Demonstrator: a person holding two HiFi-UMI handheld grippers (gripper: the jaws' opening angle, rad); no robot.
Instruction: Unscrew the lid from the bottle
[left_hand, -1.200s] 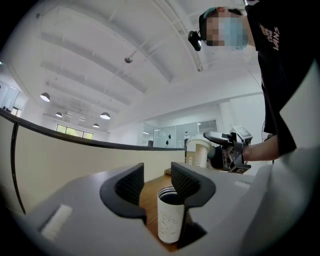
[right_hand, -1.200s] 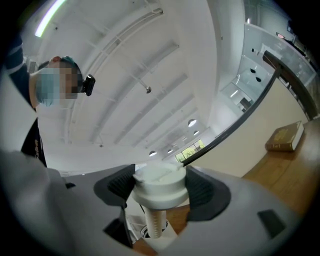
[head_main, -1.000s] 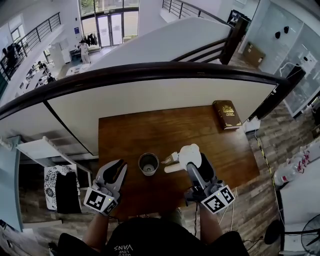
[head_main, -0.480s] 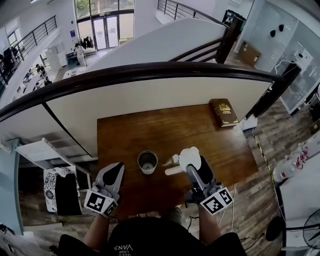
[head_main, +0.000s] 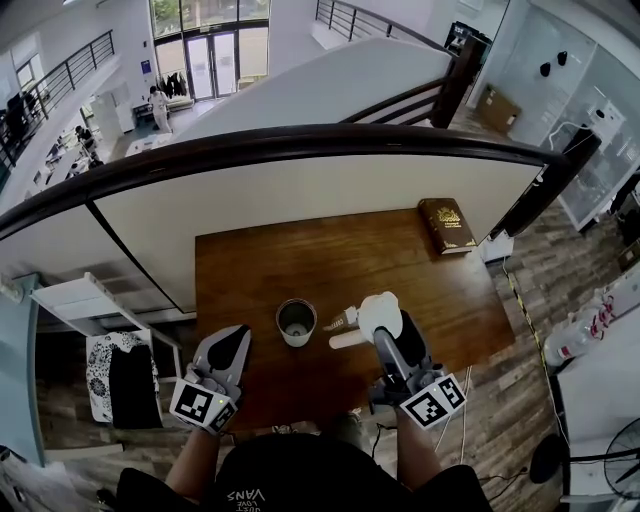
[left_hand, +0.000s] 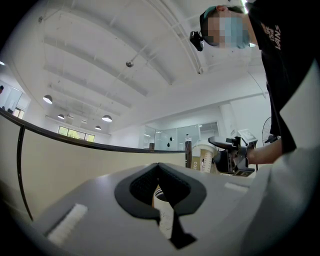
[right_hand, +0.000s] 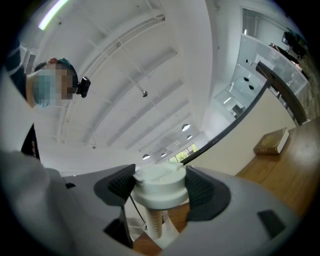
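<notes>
Lid (right_hand: 160, 175) off, left claw (left_hand: 158, 166) shut.
The left claw, apart a second earlier, had closed empty; the right claw (right_hand: 160, 188) clamped the lid; the bottle (head_main: 296, 322) stood between them on the table (head_main: 330, 260).

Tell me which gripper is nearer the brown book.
Right. The right gripper, shut on the white lid, is on the book's side of the table; the left gripper, shut and empty, is beyond the open bottle.

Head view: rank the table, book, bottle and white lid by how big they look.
1. table
2. book
3. bottle and lid: these look alike. The lid is held off the table and nearer the camera, so I won't rank them.
</notes>
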